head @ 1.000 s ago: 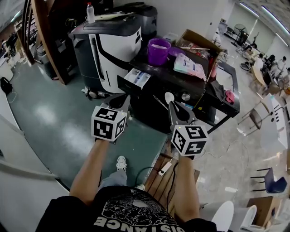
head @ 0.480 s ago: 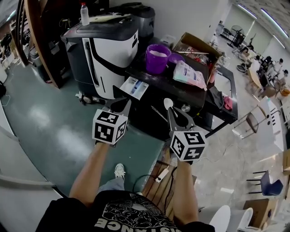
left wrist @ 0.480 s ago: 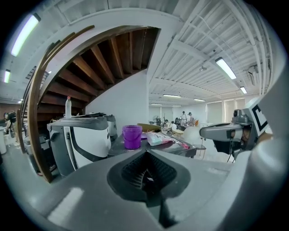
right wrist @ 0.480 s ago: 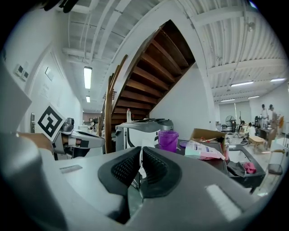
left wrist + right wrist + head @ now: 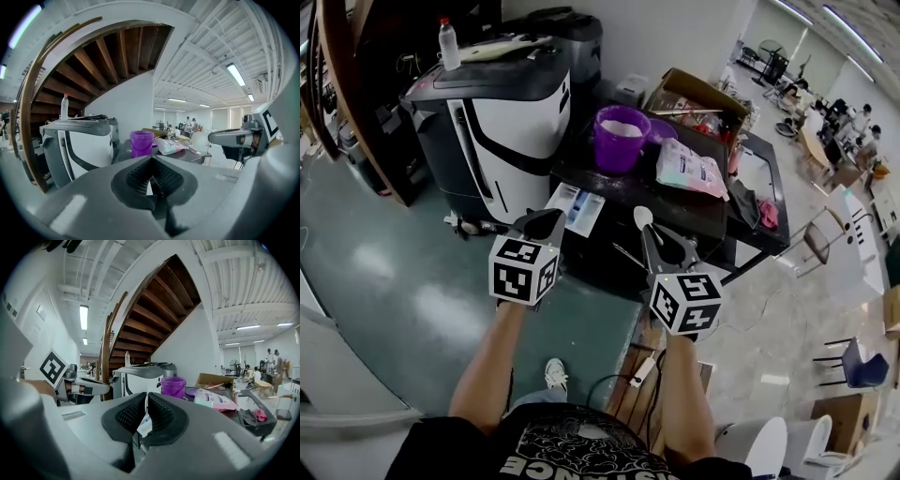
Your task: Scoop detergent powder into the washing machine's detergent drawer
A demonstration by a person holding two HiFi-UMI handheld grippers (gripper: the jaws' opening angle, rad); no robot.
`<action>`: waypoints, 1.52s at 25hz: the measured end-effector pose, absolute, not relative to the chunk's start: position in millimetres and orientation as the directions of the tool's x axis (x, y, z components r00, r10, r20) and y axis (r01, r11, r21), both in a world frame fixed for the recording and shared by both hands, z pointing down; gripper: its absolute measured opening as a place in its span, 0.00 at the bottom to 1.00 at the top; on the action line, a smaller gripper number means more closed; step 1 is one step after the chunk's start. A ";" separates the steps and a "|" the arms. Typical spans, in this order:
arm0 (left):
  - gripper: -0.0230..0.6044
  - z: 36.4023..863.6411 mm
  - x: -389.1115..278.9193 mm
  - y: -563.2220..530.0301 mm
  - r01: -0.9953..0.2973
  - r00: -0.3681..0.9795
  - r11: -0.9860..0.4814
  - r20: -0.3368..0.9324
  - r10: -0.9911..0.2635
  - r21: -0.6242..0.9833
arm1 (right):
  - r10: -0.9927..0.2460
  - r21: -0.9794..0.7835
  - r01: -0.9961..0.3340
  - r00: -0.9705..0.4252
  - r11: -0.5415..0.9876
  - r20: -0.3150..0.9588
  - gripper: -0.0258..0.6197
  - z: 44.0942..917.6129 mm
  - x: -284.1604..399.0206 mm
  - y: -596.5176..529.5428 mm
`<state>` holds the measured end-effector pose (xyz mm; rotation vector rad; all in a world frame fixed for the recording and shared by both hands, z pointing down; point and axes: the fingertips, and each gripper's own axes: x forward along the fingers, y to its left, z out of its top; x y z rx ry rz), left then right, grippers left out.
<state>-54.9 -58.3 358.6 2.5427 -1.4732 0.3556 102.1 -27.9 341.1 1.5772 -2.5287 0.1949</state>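
A black-and-white washing machine [image 5: 502, 112] stands at the upper left, its detergent drawer [image 5: 577, 208] pulled out. On the black table [image 5: 712, 211] beside it sit a purple bucket [image 5: 621, 138] of white powder and a detergent bag [image 5: 692, 169]. My right gripper [image 5: 661, 242] is shut on the handle of a white spoon [image 5: 643, 217], whose bowl points up near the table's front edge. My left gripper [image 5: 546, 220] is shut with nothing in it, just in front of the drawer. In the right gripper view the spoon handle [image 5: 144, 425] shows between the jaws, with the bucket [image 5: 173, 386] ahead.
A plastic bottle [image 5: 449, 44] stands on top of the machine. An open cardboard box [image 5: 698, 94] and a pink cloth [image 5: 769, 208] lie on the table. A power strip [image 5: 639, 368] and its cable lie on the floor by my feet. Chairs [image 5: 853, 366] stand at the right.
Machine, drawer and table have come nearer and now sit lower in the head view. Both grippers stay shut, the spoon still in the right one.
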 end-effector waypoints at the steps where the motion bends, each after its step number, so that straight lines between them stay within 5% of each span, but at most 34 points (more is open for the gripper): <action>1: 0.04 357.6 -56.8 -64.2 -0.867 0.486 -0.498 0.293 -0.823 0.040 | -0.882 -0.026 -0.902 -0.427 0.431 0.199 0.09 339.4 100.1 -32.8; 38: 0.04 349.7 -79.9 -166.9 -0.806 0.578 -0.590 0.280 -0.766 0.049 | -0.918 -0.016 -0.935 -0.352 0.355 0.185 0.09 329.7 67.6 -127.6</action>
